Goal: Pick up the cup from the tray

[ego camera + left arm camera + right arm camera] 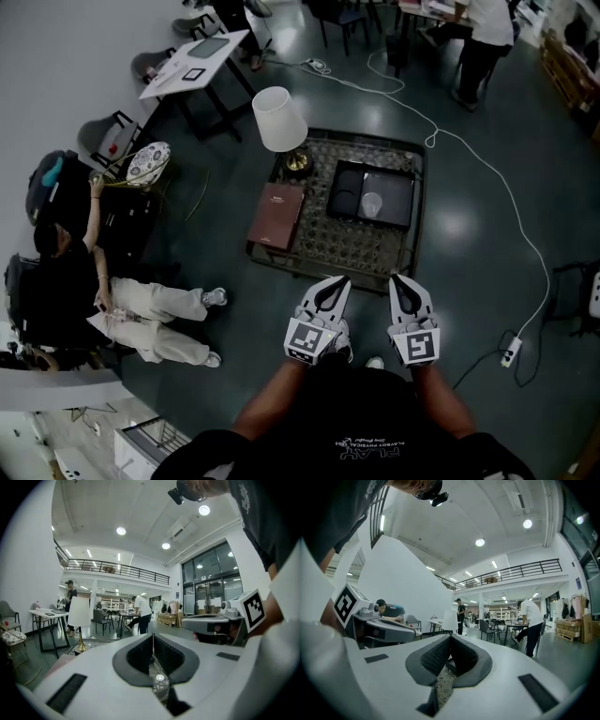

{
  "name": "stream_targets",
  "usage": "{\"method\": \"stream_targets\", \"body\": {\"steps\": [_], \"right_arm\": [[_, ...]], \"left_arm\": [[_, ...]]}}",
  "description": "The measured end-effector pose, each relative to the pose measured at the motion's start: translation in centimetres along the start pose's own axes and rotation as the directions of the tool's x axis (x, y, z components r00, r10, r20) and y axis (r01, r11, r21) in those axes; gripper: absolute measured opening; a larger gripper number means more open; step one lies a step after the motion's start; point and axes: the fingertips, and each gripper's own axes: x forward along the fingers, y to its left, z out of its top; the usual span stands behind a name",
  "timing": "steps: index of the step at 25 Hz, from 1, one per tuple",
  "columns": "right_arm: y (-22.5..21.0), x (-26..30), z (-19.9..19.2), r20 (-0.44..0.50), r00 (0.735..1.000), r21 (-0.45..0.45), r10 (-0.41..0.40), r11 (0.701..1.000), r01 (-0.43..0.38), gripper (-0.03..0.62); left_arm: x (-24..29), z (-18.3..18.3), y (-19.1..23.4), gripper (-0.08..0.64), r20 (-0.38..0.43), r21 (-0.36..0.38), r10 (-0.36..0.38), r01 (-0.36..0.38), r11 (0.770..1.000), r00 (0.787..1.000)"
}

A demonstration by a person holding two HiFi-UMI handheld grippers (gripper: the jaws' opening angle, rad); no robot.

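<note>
A clear cup (372, 203) stands in a black tray (394, 187) on a low glass table (375, 248) ahead of me. My left gripper (337, 282) and right gripper (399, 279) hover side by side near the table's front edge, short of the tray. Both are shut with nothing between their jaws. In the left gripper view the cup (160, 678) shows small through the gap under the closed jaws of the left gripper (152, 637). The right gripper view has the right gripper (450, 638) shut, with only the table's patterned top below.
A white lamp (278, 118) with a brass base and a brown book (277, 215) stand on the table's left part. A person sits on the floor at left (141, 314). A white cable (506, 202) and power strip (512, 351) lie at right. Tables and chairs stand beyond.
</note>
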Motion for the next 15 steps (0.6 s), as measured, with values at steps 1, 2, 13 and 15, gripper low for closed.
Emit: {"method": "stream_targets", "body": {"steps": [1,2,13,15], "right_arm": [[0.1,0.6,0.3,-0.001,1.000,-0.002,-0.002,1.000,0.002,0.009],[0.2,1.3,0.6,0.002,1.000,-0.003,-0.004,1.000,0.004,0.009],[-0.5,5.0,0.7,0.031,0.998,-0.010,-0.058,0.998,0.059,0.009],[-0.7,5.2,0.8,0.031,0.998,-0.009,-0.060,0.998,0.061,0.009]], "left_arm": [[0.3,0.0,0.6,0.014,-0.002,0.001,-0.007,0.007,1.000,1.000],[0.5,0.0,1.1,0.014,-0.004,0.002,-0.014,0.014,1.000,1.000],[3.0,0.6,4.8,0.014,0.004,0.018,-0.088,0.088,0.996,0.996],[3.4,0.7,4.9,0.014,0.003,0.016,-0.093,0.092,0.996,0.996]]}}
